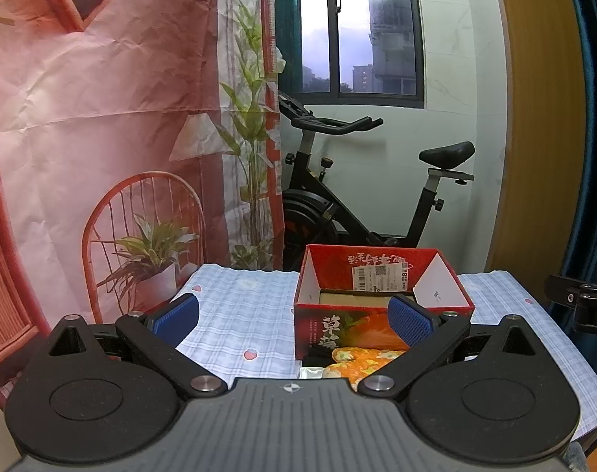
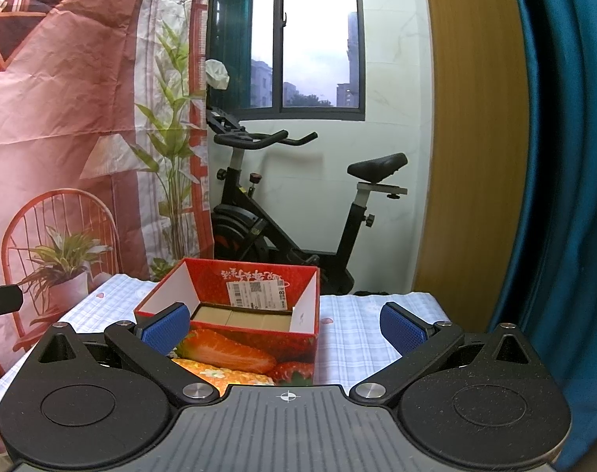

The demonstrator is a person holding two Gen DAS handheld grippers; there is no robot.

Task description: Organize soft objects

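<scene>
An open red strawberry box (image 1: 330, 322) stands on the checked tablecloth (image 1: 239, 314); it also shows in the right wrist view (image 2: 251, 348). An orange floral soft cloth (image 1: 361, 362) lies in front of the box, partly hidden by my left gripper's body, and shows in the right wrist view (image 2: 220, 375). A small black item (image 1: 318, 356) lies beside it. My left gripper (image 1: 294, 316) is open and empty, above the table in front of the box. My right gripper (image 2: 284, 324) is open and empty, with the box between its fingers in view.
The table's far edge lies just behind the box. An exercise bike (image 1: 338, 196) stands beyond it under a window. A printed backdrop (image 1: 102, 118) hangs at the left, a blue curtain (image 2: 566, 157) at the right. The right gripper's body (image 1: 585, 306) shows at the right edge.
</scene>
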